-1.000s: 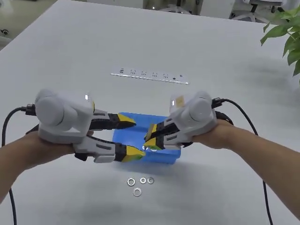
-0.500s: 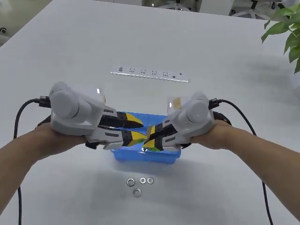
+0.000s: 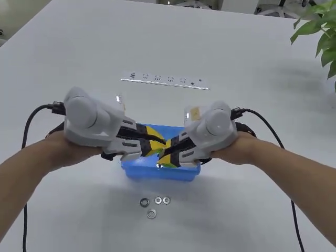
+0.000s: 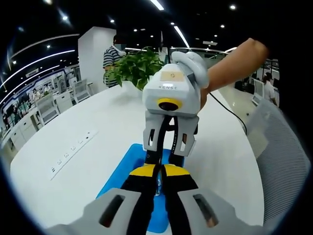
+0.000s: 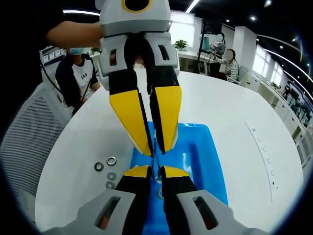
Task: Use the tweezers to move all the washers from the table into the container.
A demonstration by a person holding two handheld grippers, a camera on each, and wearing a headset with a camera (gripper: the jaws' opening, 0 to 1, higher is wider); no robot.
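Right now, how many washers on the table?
4 washers: three in a row, one nearer the person, all beside the blue container; others may be hidden inside it.

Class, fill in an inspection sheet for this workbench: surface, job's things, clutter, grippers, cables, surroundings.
Surface: white table.
Job's things: blue container on the table; four washers lie on the table in front of it; tweezers held above the container.
Clutter: white power strip beyond the container.
Grippers: left gripper and right gripper meet tip to tip over the container, both closed on the tweezers.
Cables: a black cable trails from each gripper.
Surroundings: plant at the table's far right; office with seated people.
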